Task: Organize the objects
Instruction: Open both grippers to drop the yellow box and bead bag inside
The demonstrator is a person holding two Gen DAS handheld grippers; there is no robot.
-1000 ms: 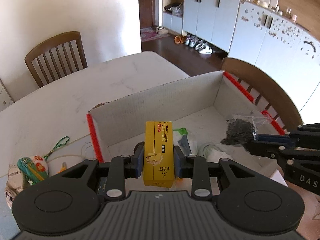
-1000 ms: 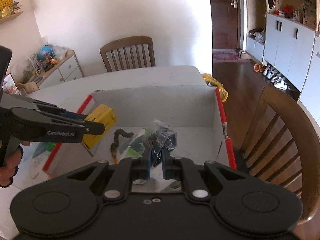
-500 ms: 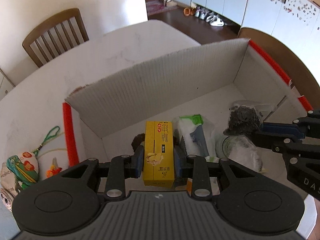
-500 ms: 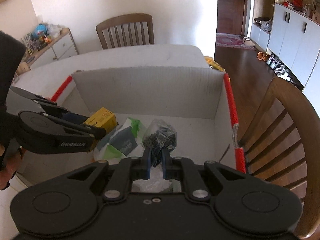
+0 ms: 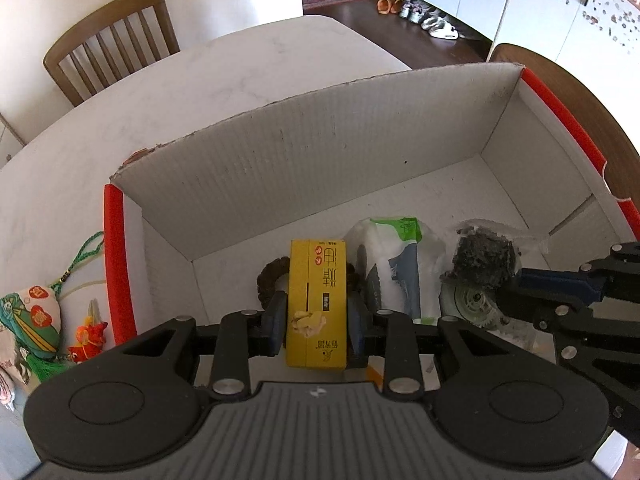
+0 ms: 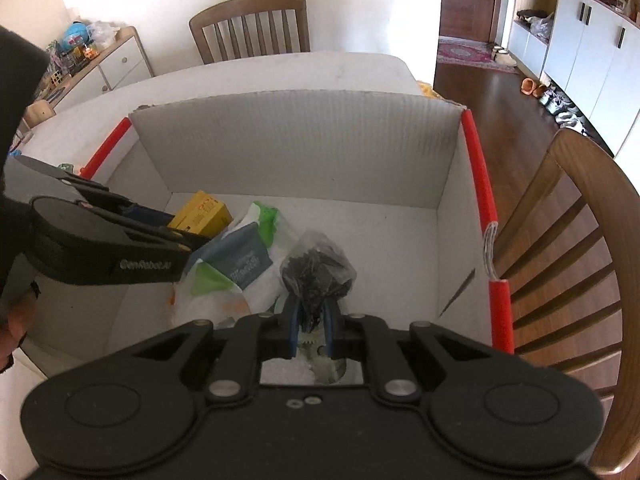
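White table (image 5: pixel 248 80) | left gripper (image 5: pixel 317 320) clamps yellow carton (image 5: pixel 317 300) | right gripper (image 6: pixel 311 320) pinches dark bag (image 6: pixel 318 270) over box (image 6: pixel 296 148)

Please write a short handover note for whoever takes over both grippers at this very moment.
Left gripper: shut on the yellow rectangular carton, held low inside the white corrugated cardboard box with red edge strips.
Right gripper: shut on the clear plastic bag of dark pieces, also inside the box.
Already lying in the box: a white-and-green plastic pouch and a dark ring-shaped item behind the carton.
Left to do: release both held items, then probably collect the small embroidered charms with green cord on the white table outside the box's left wall.
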